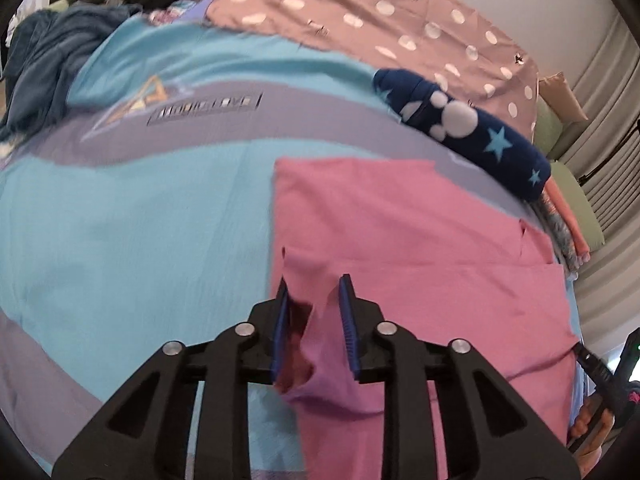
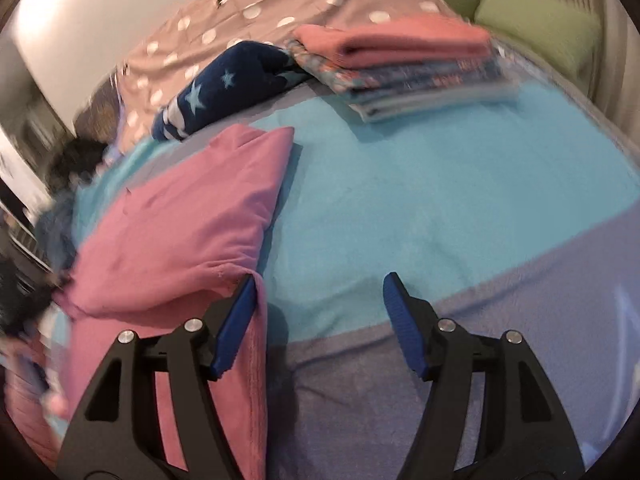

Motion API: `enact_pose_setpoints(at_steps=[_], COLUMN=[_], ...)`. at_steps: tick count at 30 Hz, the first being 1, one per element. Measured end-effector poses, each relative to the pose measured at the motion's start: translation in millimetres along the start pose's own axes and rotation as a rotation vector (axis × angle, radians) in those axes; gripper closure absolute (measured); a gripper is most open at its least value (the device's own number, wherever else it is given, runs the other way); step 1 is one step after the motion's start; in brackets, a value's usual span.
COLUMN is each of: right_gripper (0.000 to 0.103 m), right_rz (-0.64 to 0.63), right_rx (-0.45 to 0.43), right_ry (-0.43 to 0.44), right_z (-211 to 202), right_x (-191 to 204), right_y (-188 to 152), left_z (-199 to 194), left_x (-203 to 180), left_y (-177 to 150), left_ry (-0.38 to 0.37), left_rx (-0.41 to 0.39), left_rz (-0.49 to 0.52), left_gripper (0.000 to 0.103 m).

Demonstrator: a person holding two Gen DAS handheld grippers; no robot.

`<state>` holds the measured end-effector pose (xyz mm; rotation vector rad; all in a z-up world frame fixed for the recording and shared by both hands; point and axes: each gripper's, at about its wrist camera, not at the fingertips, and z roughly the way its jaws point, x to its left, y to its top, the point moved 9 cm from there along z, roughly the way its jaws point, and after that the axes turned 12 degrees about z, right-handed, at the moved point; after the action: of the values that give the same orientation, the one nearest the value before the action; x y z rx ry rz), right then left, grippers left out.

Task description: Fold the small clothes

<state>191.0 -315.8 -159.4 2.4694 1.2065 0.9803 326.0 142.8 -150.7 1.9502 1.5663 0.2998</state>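
Note:
A pink garment [image 1: 400, 232] lies partly folded on the blue and lilac bedspread [image 1: 120, 220]. My left gripper [image 1: 314, 280] hangs low over its near left corner. The jaws stand a little apart, and a raised fold of the pink cloth sits loosely between the pads without being pinched. In the right wrist view the same pink garment [image 2: 180, 216] lies to the left, doubled over with a thick folded edge. My right gripper [image 2: 320, 280] is open wide over bare bedspread [image 2: 440, 184]. Its left finger [image 2: 236, 320] rests beside the garment's edge, and nothing is between the pads.
A stack of folded clothes [image 2: 400, 64] with a coral piece on top sits at the far side. A navy star-print item [image 2: 224, 84] lies next to it. Behind them are a brown polka-dot cover [image 1: 360, 8], a pile of dark unfolded clothes [image 1: 60, 48] at far left and green cushions [image 2: 536, 28].

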Motion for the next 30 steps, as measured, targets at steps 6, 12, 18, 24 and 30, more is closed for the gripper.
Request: enact_pose_setpoints(at_steps=[6,12,18,24,30], right_gripper=[0.04,0.073,0.103,0.096,0.059], right_rz=[-0.243,-0.4,-0.169,-0.078,-0.323], right_rx=[-0.031,-0.018,-0.112,0.015,-0.006], right_ry=[0.037,-0.084,-0.122,-0.017,0.035], right_z=[-19.3,11.0,-6.9,-5.2,-15.6], right_x=[33.7,62.0,20.6,-9.0,39.1], right_y=[-14.5,-23.4,8.0,4.6,-16.3], left_z=[-8.1,-13.0,-41.8,-21.6,-17.0], left_x=[-0.8,-13.5,-22.0,-15.2,8.7], left_y=[-3.9,5.0,22.3,22.5,8.1], left_ry=[0.003,0.085,0.064,0.076,0.247], left_rx=[-0.026,-0.029,-0.124,-0.08,-0.063], left_rz=[0.013,0.072,0.057,0.075,-0.028], left_gripper=[0.064,0.098,0.103,0.097,0.061])
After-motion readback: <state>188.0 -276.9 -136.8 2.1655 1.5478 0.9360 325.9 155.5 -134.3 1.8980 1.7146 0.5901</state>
